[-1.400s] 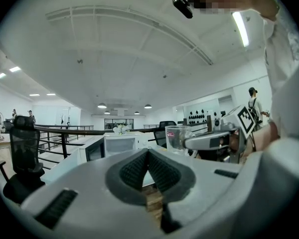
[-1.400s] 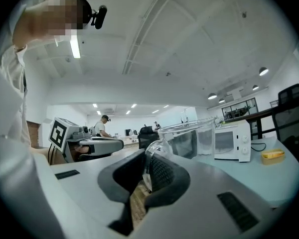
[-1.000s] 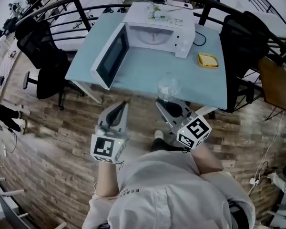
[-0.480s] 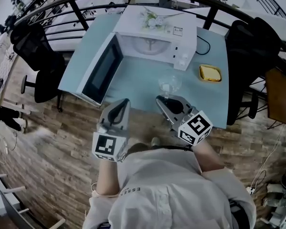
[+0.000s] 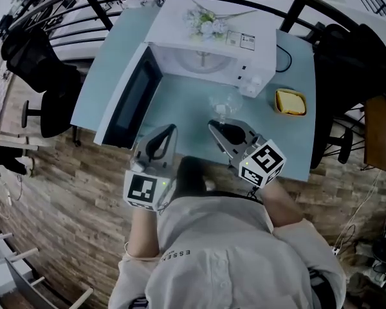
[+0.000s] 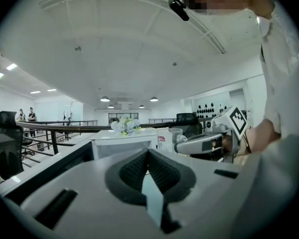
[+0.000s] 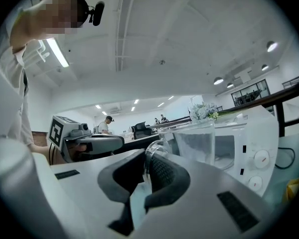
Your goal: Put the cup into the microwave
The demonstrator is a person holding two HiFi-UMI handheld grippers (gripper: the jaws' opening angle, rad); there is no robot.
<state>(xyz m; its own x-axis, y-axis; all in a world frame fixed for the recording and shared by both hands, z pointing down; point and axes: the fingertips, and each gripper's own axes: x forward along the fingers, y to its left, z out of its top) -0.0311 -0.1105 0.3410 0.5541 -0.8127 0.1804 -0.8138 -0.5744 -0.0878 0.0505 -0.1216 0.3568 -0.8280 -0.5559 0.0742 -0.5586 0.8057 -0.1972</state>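
A clear glass cup (image 5: 224,105) hangs over the blue table (image 5: 289,143), with my right gripper (image 5: 213,125) shut on its handle. In the right gripper view the cup (image 7: 202,143) stands upright just past the jaws, its handle pinched between the pads. The white microwave (image 5: 209,40) stands at the table's far side, its door (image 5: 125,102) swung wide open to the left and the cavity facing me. The cup is a short way in front of the opening. My left gripper (image 5: 174,127) is shut on nothing, beside the right one, near the door (image 6: 50,166).
A bunch of pale flowers (image 5: 204,19) lies on top of the microwave. A yellow dish (image 5: 291,102) sits on the table to the right of it. Black office chairs (image 5: 42,69) stand on both sides of the table, and a dark railing (image 5: 103,15) runs behind it.
Both grippers and the held cup have moved forward, from over the floor at the table's near edge to over the table, closer to the open microwave.
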